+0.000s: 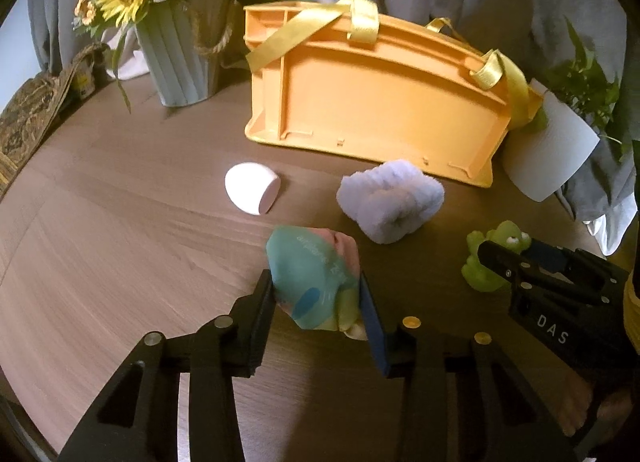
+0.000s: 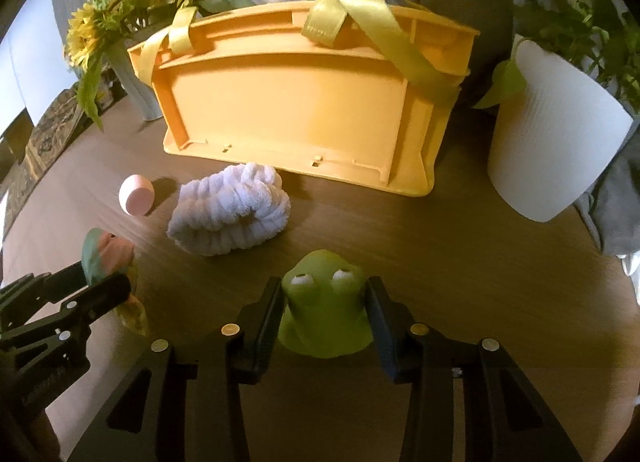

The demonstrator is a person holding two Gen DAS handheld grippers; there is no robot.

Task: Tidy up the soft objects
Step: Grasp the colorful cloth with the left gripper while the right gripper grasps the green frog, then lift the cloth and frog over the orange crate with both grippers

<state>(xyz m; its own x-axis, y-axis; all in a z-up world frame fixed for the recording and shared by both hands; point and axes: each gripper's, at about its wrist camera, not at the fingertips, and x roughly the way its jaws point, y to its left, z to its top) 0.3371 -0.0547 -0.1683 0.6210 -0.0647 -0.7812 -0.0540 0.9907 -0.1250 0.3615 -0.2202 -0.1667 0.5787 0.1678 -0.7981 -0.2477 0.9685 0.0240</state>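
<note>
My left gripper [image 1: 316, 294] is shut on a soft teal, pink and yellow ball [image 1: 316, 278], near the table's front; both also show at the left of the right wrist view [image 2: 106, 258]. My right gripper [image 2: 326, 302] is shut on a green frog toy [image 2: 324, 314], also seen in the left wrist view [image 1: 492, 258]. A fluffy white towel roll [image 1: 390, 202] [image 2: 230, 210] and a pale pink egg-shaped sponge [image 1: 252, 188] [image 2: 136, 194] lie on the wooden table in front of an orange basket [image 1: 380, 98] [image 2: 300, 102] with yellow straps.
A grey vase of sunflowers [image 1: 184, 50] [image 2: 128, 62] stands behind the basket's left end. A white pot with a green plant [image 1: 554, 150] [image 2: 556, 130] stands at its right end. Grey cloth hangs behind. Patterned mats [image 1: 28, 118] lie at the far left edge.
</note>
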